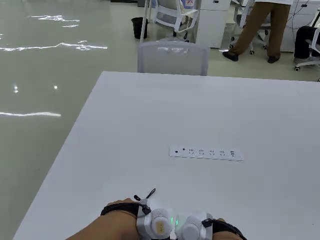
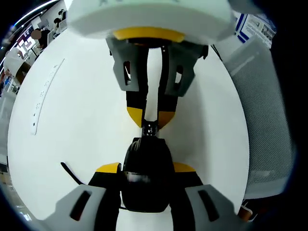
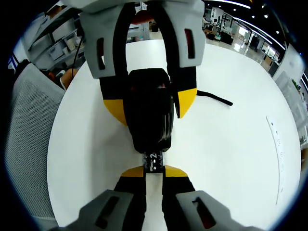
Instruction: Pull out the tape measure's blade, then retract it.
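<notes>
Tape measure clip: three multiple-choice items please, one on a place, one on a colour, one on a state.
1. Where does the power strip lie? A hanging on a wall; B on the white table; C in a drawer.
2. What colour is the tape measure case? A black; B red; C white.
3. How is the blade? A fully retracted; B pulled out a short way; C snapped off.
Answers: 1 B, it lies flat mid-table in the head view. 2 A, black between the jaws of the left hand-held gripper. 3 B, the right hand-held gripper pinches it just past the case, its 2 mark showing.
</notes>
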The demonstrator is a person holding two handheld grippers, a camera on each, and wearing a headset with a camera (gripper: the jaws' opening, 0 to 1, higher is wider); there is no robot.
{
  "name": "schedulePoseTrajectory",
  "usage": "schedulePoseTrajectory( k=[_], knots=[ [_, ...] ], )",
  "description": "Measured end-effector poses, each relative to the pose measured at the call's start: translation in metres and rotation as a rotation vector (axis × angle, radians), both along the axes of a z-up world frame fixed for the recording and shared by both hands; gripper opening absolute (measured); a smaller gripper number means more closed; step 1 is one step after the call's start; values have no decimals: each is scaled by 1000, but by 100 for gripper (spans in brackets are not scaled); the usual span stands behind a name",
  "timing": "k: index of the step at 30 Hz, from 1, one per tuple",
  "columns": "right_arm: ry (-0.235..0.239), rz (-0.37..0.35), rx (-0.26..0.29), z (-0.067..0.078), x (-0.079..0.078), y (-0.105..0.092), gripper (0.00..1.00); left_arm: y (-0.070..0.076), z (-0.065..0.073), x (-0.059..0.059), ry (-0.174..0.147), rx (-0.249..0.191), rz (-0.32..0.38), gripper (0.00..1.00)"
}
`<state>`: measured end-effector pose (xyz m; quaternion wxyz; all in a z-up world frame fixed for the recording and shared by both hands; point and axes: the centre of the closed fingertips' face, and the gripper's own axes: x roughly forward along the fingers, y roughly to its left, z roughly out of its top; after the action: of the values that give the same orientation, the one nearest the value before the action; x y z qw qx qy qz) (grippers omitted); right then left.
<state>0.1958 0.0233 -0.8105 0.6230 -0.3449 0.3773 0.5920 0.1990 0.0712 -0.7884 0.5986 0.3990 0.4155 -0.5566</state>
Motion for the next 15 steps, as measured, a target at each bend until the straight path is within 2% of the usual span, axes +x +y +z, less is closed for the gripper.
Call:
schedulePoseTrajectory(
  k=[15],
  knots=[
    [0,6,-36,-1,-1,-14,10,-4,0,-1,2,-1,-1,34]
  ],
)
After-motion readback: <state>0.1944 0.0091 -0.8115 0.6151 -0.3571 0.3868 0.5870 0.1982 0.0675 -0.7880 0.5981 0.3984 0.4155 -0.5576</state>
